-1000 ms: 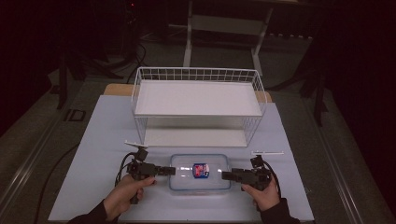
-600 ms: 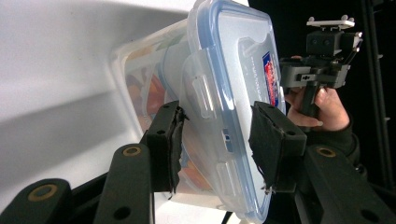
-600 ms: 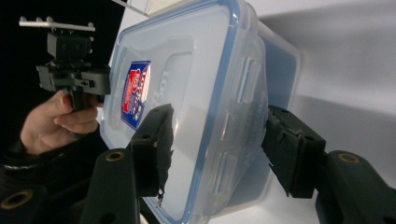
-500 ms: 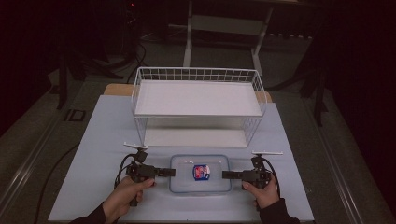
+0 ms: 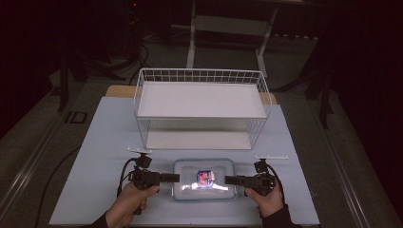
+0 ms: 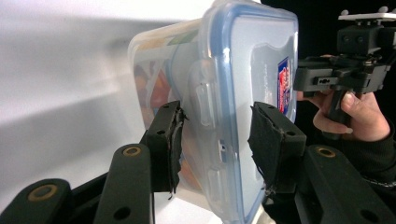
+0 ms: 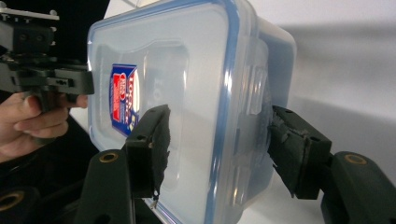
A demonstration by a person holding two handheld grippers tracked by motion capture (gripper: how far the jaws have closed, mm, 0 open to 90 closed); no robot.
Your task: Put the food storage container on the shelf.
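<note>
A clear plastic container (image 5: 204,179) with a blue-rimmed lid and a red-and-blue label lies near the table's front edge. My left gripper (image 5: 177,178) holds its left end and my right gripper (image 5: 227,179) its right end. In the left gripper view the container (image 6: 233,84) sits between the two pads of the gripper (image 6: 215,140), one on the lid side and one on the base side. The right gripper view has the same hold: the gripper (image 7: 219,144) spans the container (image 7: 187,84) across lid and base. Both look shut on it.
A white wire basket shelf (image 5: 202,99) with two levels stands behind the container, its open front facing me. The pale table top (image 5: 95,156) stretches to both sides. Dark floor and stand legs lie beyond the table.
The container and both grippers have shifted very slightly toward the near edge, and the container looks a little larger. The hold is the same.
</note>
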